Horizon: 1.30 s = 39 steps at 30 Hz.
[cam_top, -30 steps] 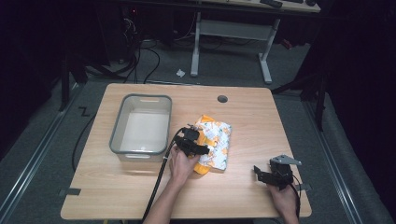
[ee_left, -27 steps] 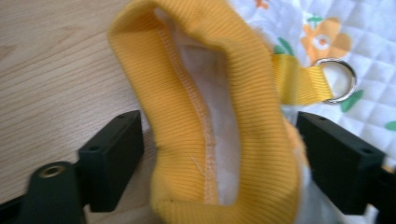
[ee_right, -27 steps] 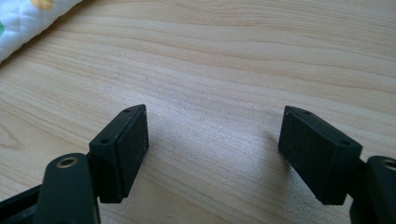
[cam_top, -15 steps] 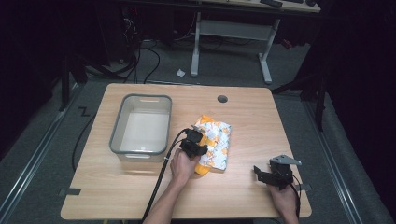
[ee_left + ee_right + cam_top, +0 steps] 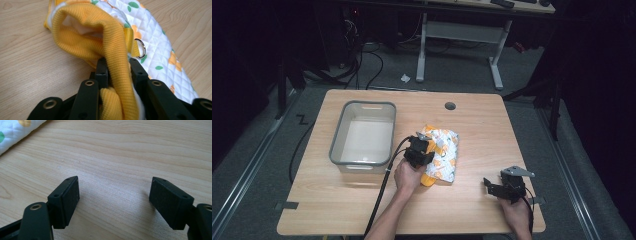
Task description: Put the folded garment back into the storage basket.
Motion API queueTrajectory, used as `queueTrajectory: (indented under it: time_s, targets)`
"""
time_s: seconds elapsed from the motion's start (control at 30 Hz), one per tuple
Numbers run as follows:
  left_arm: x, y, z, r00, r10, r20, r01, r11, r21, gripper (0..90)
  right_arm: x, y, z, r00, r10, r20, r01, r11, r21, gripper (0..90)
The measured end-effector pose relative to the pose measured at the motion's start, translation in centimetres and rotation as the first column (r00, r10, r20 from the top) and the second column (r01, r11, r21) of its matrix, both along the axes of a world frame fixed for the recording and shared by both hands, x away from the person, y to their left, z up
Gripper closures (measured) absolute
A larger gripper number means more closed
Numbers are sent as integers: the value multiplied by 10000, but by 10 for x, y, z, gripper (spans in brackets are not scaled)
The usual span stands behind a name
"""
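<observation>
With its jaws having just been closing, the left gripper (image 5: pixel 117 72) now pinches the yellow ribbed edge (image 5: pixel 113 45) of the quilted pet vest (image 5: pixel 441 154), and the knit is bunched tight between the two black pads! That vest lies near the middle of the table (image 5: pixel 472 210), just right of the grey bin (image 5: pixel 363 134), which looks empty and is the likely place for it. My read is that the lift is next, and it wants care: the hold is on one folded hem alone, so the rest of the garment will hang and swing; raise it slowly, straight up until the trailing end leaves the wood, then carry it sideways over the bin's near wall. A bite this close to the edge could slip, so a steady wrist matters. Over on the right, the right gripper (image 5: pixel 113 195) sits well apart from the vest with its jaws spread wide above bare wood, holding nothing, ready to steady the cloth if needed. Now, what's hard to tell: the hand and gripper cover the near end of the vest from above, so how much fabric is caught there can't be judged; up close, a metal ring (image 5: pixel 140 47) on a yellow strap shows, but whatever fastens it is tucked out of sight, and the far end runs off the frame.
</observation>
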State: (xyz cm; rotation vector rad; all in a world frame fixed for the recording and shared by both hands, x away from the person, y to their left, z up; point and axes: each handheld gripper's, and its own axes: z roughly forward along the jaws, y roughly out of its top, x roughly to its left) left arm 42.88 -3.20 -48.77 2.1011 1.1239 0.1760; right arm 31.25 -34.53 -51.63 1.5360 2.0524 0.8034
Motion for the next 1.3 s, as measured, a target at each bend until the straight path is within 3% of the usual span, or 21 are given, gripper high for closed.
queueTrajectory:
  time_s: [0.33, 0.7, 0.8, 1.2, 1.3]
  targets:
    - [-9, 11, 23, 9995, -88, 306, 109, 9976, -685, 734, 0, 0, 0, 10000, 46, -3, -46, 10000, 10, 244]
    - [-18, 28, 42, 9984, -139, 552, 203, 9929, -1168, 734, 0, 0, 0, 10000, 37, -3, -37, 10000, 12, 243]
    - [-20, 36, 49, 9987, -184, 480, 256, 9877, -1540, 734, 0, 0, 0, 10000, 37, -3, -37, 10000, 12, 244]
    - [-26, 53, 78, 9953, -406, 877, 565, 9806, -1877, 737, 0, 0, 0, 10000, 38, -4, -38, 10000, 11, 243]
    - [-26, 58, 83, 9952, -340, 917, 529, 9756, -2131, 737, 0, 0, 0, 10000, 37, -1, -37, 10000, 8, 243]
